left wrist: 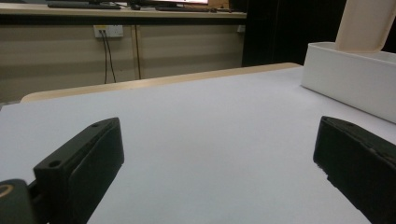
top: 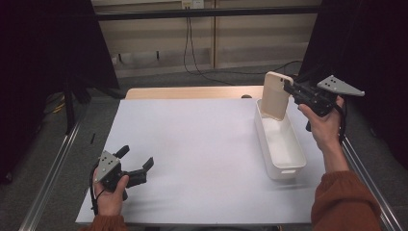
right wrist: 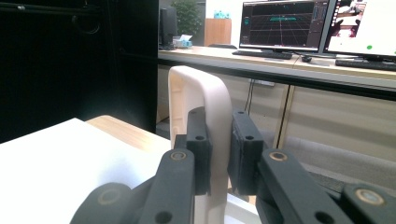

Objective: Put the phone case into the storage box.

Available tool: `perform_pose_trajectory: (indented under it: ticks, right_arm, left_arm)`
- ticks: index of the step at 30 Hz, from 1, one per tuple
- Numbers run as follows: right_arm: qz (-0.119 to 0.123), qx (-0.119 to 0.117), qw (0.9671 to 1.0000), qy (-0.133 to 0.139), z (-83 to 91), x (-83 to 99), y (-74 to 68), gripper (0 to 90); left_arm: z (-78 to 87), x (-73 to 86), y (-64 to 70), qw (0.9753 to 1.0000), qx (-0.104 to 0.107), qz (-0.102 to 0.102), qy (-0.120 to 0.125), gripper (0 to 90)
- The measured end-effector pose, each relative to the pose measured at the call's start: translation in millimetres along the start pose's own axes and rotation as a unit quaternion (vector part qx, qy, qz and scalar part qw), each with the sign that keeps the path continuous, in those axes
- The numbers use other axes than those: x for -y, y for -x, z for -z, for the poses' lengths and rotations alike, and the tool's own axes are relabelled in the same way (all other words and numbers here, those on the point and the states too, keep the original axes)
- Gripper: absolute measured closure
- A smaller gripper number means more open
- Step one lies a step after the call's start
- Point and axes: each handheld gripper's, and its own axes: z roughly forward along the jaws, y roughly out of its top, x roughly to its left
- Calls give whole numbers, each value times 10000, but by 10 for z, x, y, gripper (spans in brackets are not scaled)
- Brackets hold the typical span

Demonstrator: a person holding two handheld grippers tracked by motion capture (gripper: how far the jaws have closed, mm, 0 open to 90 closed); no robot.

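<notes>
A long white bin [top: 285, 153] lies on the right side of the white table sheet [top: 192, 144]. A cream lid [top: 275, 96] stands on edge in the bin's far end, tilted, and my right gripper [top: 288, 89] is shut on its upper edge. In the right gripper view the two black jaws clamp the cream lid [right wrist: 205, 107] between them, at my right gripper [right wrist: 221, 144]. My left gripper [top: 137, 159] rests low at the front left of the sheet, open and holding nothing. In the left gripper view my left gripper [left wrist: 219, 158] has wide-apart jaws, with the bin [left wrist: 350, 79] ahead at the right.
The table's wooden edge [top: 192, 92] shows beyond the sheet. Metal rails [top: 53, 168] run along both sides of the table. Cables [top: 192, 53] hang at the back wall, and monitors [right wrist: 280, 23] stand on a desk behind.
</notes>
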Motion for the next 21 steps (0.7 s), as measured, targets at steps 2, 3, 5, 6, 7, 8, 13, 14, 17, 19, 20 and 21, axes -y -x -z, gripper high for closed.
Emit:
perform_pose_trajectory:
  ticks: [2,3,5,6,7,8,13,14,17,19,20,21]
  right_arm:
    - [-1,19,10000,-17,-18,22,15,803]
    - [20,38,10000,-41,-25,33,25,803]
    - [19,52,10000,-49,-47,55,45,803]
    - [7,62,10000,-65,-54,62,50,803]
    - [12,74,9999,-73,-68,73,58,803]
    - [2,69,10000,-63,-85,84,63,803]
    - [-18,70,10000,-55,-186,145,72,803]
    - [-2,84,9999,-69,-205,156,75,803]
    - [-6,112,9999,-85,-248,186,80,803]
    - [-20,132,9999,-79,-264,196,89,803]
    - [-1,142,9998,-104,-268,201,97,803]
    - [2,153,9998,-119,-275,209,111,803]
  left_arm:
    - [3,-1,5,10000,-1,-22,-9,20]
    - [4,-2,5,10000,-10,-26,-5,20]
    - [5,-3,4,10000,-7,-31,-2,20]
    - [4,-3,5,10000,-12,-26,-5,20]
    - [4,-2,5,10000,-2,-26,-8,20]
    - [4,-2,7,10000,-14,-34,-9,20]
    - [6,-3,11,10000,-16,-57,-16,20]
    - [7,-3,11,10000,-19,-58,-14,20]
    - [9,-3,9,10000,-18,-71,-15,20]
    - [7,-1,11,10000,-31,-39,-1,20]
    - [9,-2,10,10000,-27,-53,-14,20]
    - [10,-3,9,10000,-21,-67,-16,20]
